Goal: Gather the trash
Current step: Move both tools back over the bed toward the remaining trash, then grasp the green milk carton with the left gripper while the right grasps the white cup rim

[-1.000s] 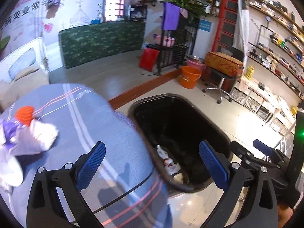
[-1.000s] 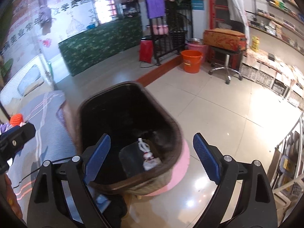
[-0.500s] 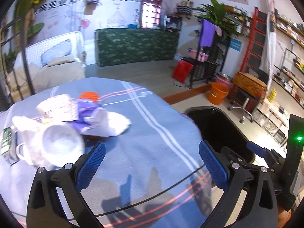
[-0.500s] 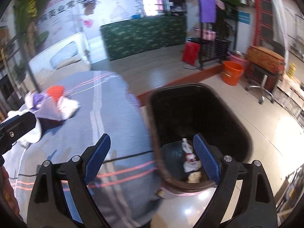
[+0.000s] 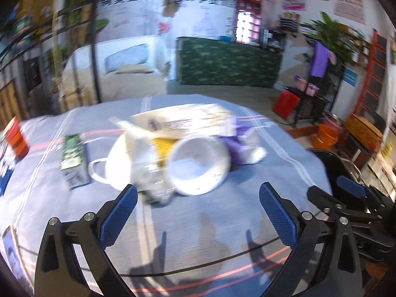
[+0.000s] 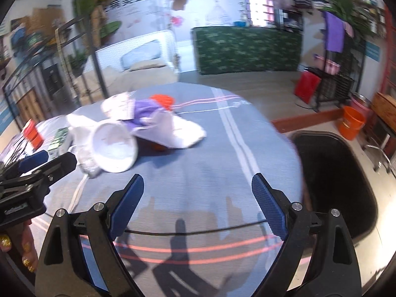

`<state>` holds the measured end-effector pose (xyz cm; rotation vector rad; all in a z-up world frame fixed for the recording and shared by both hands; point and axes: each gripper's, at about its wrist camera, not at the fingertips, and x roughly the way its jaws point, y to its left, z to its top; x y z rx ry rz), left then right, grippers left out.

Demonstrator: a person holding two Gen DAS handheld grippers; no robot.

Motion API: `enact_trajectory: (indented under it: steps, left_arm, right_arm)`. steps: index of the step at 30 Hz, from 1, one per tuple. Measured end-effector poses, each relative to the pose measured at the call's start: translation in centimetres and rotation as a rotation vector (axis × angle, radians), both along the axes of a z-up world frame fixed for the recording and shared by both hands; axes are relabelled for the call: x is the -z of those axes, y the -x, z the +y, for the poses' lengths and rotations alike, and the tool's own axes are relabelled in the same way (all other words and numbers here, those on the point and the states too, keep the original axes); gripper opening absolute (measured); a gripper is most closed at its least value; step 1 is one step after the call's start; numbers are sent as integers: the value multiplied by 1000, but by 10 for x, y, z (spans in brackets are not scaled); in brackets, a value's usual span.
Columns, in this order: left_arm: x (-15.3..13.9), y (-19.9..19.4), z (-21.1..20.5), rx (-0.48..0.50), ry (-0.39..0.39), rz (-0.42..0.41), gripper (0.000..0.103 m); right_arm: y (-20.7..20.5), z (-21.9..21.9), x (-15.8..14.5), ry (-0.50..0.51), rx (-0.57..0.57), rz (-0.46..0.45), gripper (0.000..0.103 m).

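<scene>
left gripper (image 5: 198, 209): angled down over table, jaws released | right gripper (image 6: 198, 201): same, jaws released, empty

We hold our left tongs (image 5: 198, 204) and right tongs (image 6: 198, 194) side by side, both wide open and empty, tipped down a little.

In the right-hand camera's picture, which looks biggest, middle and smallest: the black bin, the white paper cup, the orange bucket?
1. Black plastic bin, by far the largest.
2. White paper cup, though it lies nearer the camera.
3. Orange plastic bucket, smallest, but it stands farther back, so its true size is uncertain.
</scene>
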<state>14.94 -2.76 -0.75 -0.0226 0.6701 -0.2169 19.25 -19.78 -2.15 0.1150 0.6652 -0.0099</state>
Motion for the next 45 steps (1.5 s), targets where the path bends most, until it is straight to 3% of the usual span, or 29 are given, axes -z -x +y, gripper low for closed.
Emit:
enact_trajectory:
  steps: [14, 21, 32, 38, 45]
  left_arm:
    - [18, -17, 108, -244, 33, 45, 97]
    - [19, -30, 142, -330, 93, 84, 97]
    - [21, -70, 167, -408, 128, 117, 97]
    - [29, -110, 168, -437, 78, 152, 95]
    - [51, -150, 177, -463, 57, 253, 75]
  right_arm:
    - [-39, 61, 8, -32, -136, 84, 88]
    - [-76, 87, 22, -36, -162, 136, 87]
    - [-122, 97, 48, -127, -109, 228, 59]
    - [-131, 101, 52, -141, -111, 238, 46]
    - [-140, 99, 58, -166, -97, 257, 29]
